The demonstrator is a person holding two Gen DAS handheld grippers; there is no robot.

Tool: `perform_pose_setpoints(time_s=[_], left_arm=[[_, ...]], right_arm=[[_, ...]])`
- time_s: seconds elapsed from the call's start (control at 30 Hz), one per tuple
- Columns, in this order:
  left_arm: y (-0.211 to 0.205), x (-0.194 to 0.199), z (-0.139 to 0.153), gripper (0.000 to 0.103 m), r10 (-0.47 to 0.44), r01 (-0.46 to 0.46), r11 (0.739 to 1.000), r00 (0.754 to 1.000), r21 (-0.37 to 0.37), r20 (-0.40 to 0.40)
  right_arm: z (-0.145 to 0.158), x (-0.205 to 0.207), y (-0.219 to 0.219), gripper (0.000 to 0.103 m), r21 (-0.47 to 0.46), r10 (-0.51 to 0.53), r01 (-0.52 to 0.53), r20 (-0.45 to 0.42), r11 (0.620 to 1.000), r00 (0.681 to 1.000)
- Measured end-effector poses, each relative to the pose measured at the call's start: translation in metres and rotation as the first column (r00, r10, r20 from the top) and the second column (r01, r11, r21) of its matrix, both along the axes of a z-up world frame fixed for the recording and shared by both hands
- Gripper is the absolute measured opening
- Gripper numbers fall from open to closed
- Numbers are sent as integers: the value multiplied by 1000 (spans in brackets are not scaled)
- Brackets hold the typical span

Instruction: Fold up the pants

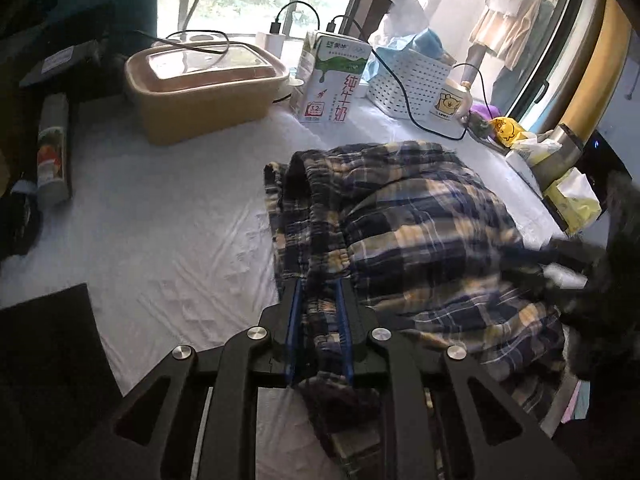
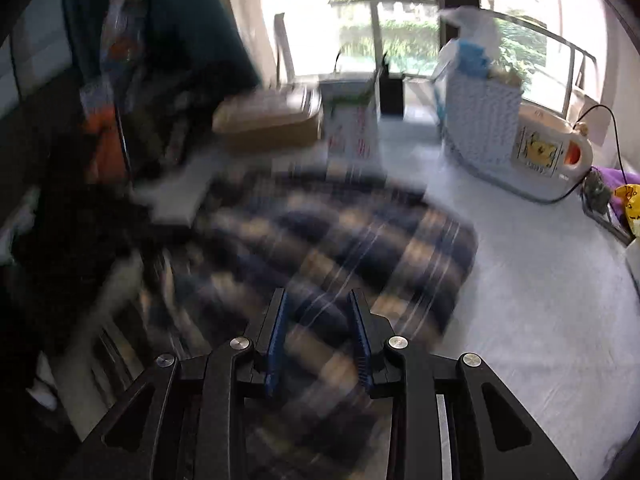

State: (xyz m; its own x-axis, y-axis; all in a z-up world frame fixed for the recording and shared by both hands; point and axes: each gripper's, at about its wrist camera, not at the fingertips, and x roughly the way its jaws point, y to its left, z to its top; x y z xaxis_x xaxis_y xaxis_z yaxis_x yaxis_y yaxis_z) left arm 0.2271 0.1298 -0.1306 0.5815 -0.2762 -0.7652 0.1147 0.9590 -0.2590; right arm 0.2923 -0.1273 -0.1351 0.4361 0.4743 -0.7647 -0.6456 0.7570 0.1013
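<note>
One white-sheeted worktop (image 1: 168, 240) carries everything. On it lies one pair of navy, yellow and white plaid cotton pants (image 1: 420, 224), bunched in a heap toward the near edge, its gathered waistband facing the left side.

Along the far edge stand one tan rectangular plastic box with a clear lid (image 1: 204, 88), one white perforated plastic basket (image 1: 408, 88) stuffed with blue and white bags, one white-and-green milk carton (image 1: 336, 80) and one cream ceramic mug with a yellow cartoon bear (image 1: 450, 102).

The left gripper (image 1: 318, 284) stands narrow, its blue-lined jaws closed on the waistband, cloth bunched between them. The right gripper (image 2: 318, 296), badly blurred, is a little wider with plaid cloth between its jaws; I cannot tell whether they press it.

The carton reads "纯牛奶" in red, with "3.2".
</note>
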Motion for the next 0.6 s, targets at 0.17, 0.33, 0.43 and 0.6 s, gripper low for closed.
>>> perform_pose_setpoints(time_s=[0.17,0.33,0.43,0.6], left_arm=[[2,-4,4,21,5,-5,1000,1000,8,-3],[7,-27,17,21,47,-47,999,999,-7,11],[8,-40,15,21,67,-67,998,998,-11,4],[11,-55,-4,21,110,-109,994,992,17,-55]], right_arm=[[-26,-20,5,31,-103,-10,14,35,995,999],[-24,-28,-9,32,-106,-44,46,23,993,999],[-23,-40,-17,32,-112,-33,37,32,993,999],[-23,-65,-37,32,-117,-1,5,30,993,1000]])
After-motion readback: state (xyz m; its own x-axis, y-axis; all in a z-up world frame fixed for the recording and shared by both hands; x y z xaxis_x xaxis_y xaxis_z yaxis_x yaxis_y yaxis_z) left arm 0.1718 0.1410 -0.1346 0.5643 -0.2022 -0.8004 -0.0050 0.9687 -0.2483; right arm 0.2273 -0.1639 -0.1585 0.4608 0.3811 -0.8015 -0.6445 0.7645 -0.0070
